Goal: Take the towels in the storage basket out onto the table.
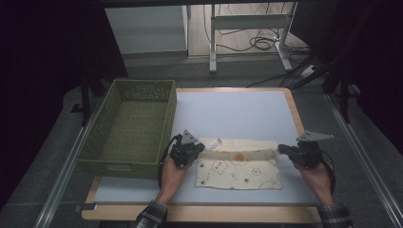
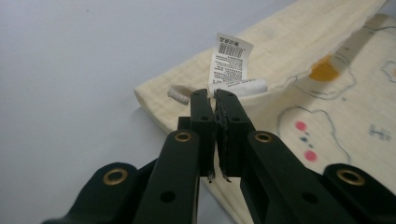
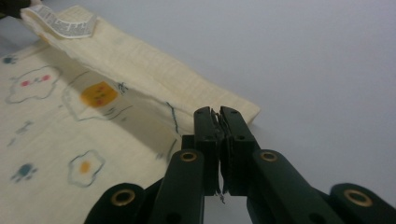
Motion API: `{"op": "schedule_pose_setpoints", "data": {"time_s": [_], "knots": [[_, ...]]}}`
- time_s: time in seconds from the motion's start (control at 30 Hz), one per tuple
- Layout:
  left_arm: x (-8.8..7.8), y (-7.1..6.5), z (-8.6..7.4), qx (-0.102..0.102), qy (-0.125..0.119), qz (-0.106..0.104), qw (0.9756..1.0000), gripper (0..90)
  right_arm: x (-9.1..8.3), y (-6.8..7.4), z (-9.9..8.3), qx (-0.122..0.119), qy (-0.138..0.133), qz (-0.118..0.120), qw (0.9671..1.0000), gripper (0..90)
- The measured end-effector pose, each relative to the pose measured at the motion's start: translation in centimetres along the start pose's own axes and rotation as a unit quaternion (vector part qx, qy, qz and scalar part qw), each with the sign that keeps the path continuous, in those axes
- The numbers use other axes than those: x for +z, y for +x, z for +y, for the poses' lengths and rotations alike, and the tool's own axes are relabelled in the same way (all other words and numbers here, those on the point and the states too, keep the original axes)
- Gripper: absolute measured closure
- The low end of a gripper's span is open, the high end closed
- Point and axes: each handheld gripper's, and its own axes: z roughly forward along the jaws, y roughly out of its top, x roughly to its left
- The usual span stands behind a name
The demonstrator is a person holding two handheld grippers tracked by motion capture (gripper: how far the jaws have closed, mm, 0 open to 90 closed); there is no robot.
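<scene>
Evidently folding: both pairs of jaws are pressed together, the left gripper (image 2: 215,100) and right gripper (image 3: 220,116) each apparently pinching a corner of the cream printed cloth (image 1: 237,168) on the table (image 1: 237,109). Carry both corners evenly, level, so the folded flap meets the far edge squarely, beside the green basket (image 1: 130,128).

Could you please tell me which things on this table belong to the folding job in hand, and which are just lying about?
In the job:
- printed cream cloth, its far edge folded over, with a care label
- left gripper, shut on the cloth's left corner
- right gripper, shut on its right corner

Lying about:
- green woven basket, left of the cloth
- cables on the floor beyond the table
</scene>
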Motion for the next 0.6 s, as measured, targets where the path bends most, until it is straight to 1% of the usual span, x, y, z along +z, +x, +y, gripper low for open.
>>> {"op": "schedule_pose_setpoints", "data": {"time_s": [0.03, 0.1, 0.13, 0.2, 0.27, 0.3, 0.33, 0.37, 0.47, 0.53, 0.57, 0.6], "knots": [[-0.3, -0.3, -0.3, 0.002, -0.003, -0.006, 1.0000, 86.6, -0.3, 0.3, -0.2, -0.001, -0.001, 0.002, 1.0000, 86.4], [-0.9, -0.9, -0.8, 0.007, -0.009, -0.010, 0.9999, 86.5, -1.2, 1.2, -1.0, -0.008, -0.001, 0.009, 0.9999, 86.4], [-0.9, -0.9, -0.8, 0.007, -0.009, -0.010, 0.9999, 86.5, -1.4, 1.4, -1.2, -0.009, -0.001, 0.011, 0.9999, 86.4], [-1.5, -1.5, -1.2, 0.009, -0.016, -0.012, 0.9998, 86.5, -1.6, 1.6, -1.5, -0.010, 0.001, 0.012, 0.9999, 86.4], [-2.3, -2.1, -1.6, 0.010, -0.021, -0.017, 0.9996, 86.3, -2.3, 2.1, -2.4, -0.011, 0.003, 0.016, 0.9998, 86.4], [-2.3, -2.1, -1.6, 0.010, -0.021, -0.017, 0.9996, 86.3, -2.3, 2.1, -2.4, -0.011, 0.003, 0.016, 0.9998, 86.4], [-2.6, -2.4, -1.8, 0.014, -0.019, -0.017, 0.9996, 86.3, -2.5, 2.1, -2.6, -0.010, 0.003, 0.017, 0.9998, 86.4], [-3.0, -2.7, -2.1, 0.017, -0.018, -0.017, 0.9995, 86.2, -2.9, 2.4, -3.0, -0.008, 0.003, 0.023, 0.9997, 86.3], [-3.4, -3.1, -2.5, 0.017, -0.019, -0.021, 0.9995, 86.1, -3.2, 2.6, -3.3, -0.009, 0.003, 0.025, 0.9996, 86.4], [-3.7, -3.4, -3.0, 0.021, -0.020, -0.019, 0.9994, 85.9, -3.6, 3.3, -3.8, -0.013, 0.003, 0.032, 0.9994, 86.4], [-3.8, -3.5, -3.2, 0.022, -0.018, -0.019, 0.9994, 85.9, -3.6, 3.3, -3.8, -0.013, 0.003, 0.032, 0.9994, 86.4], [-3.9, -3.6, -3.5, 0.024, -0.018, -0.017, 0.9994, 85.7, -3.7, 3.7, -4.1, -0.015, 0.005, 0.037, 0.9992, 86.3]]}}
